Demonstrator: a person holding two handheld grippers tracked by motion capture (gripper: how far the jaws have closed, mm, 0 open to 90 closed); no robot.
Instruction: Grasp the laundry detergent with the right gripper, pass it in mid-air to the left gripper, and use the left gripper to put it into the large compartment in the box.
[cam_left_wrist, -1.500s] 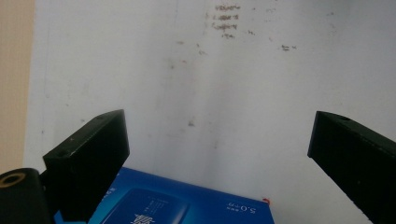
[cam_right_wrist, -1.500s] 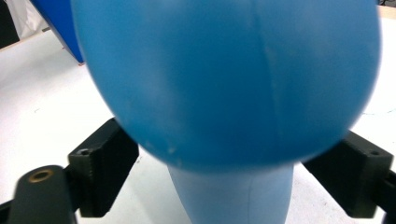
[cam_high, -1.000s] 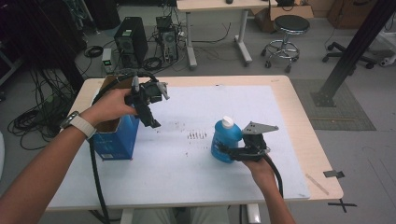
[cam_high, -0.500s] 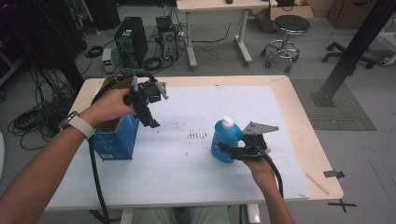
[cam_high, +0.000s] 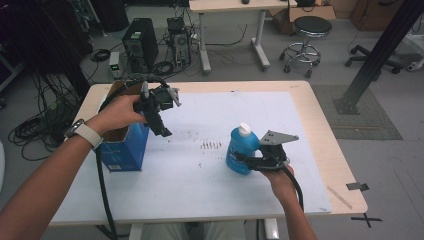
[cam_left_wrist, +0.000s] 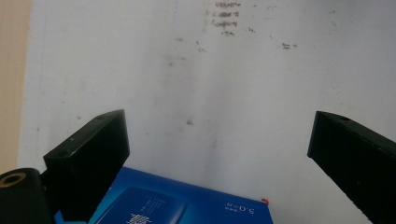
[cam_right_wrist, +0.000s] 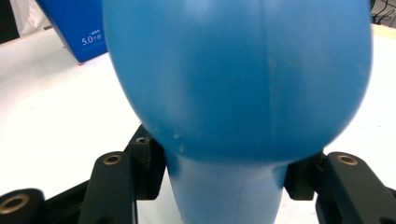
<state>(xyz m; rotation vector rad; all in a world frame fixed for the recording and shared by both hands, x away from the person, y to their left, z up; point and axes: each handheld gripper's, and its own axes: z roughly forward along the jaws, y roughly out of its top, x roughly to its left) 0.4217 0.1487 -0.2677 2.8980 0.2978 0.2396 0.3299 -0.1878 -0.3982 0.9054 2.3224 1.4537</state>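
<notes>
High view had the blue bottle (cam_high: 242, 154) standing on the white sheet (cam_high: 210, 200) of the bench (cam_high: 320, 130), well to the right of the blue box (cam_high: 124, 150), and the right gripper (cam_high: 252, 162) was closed on its lower body. Right gripper view showed the jaws pinching a narrower waist under the bulging shoulder (cam_right_wrist: 238, 74). That looked a sound place to hold: smooth, glossy plastic, probably slippery, and likely to give a little under pressure. If it held liquid it would be weighty low down, so a low grip made sense. The white cap (cam_high: 243, 129) sat on top.

Left gripper (cam_high: 159, 112) hung above the box's right edge, jaws spread wide with nothing between them, aimed down at the sheet. The sheet between box and bottle lay bare but for small dark marks (cam_high: 211, 145), so nothing stood in the way there.
</notes>
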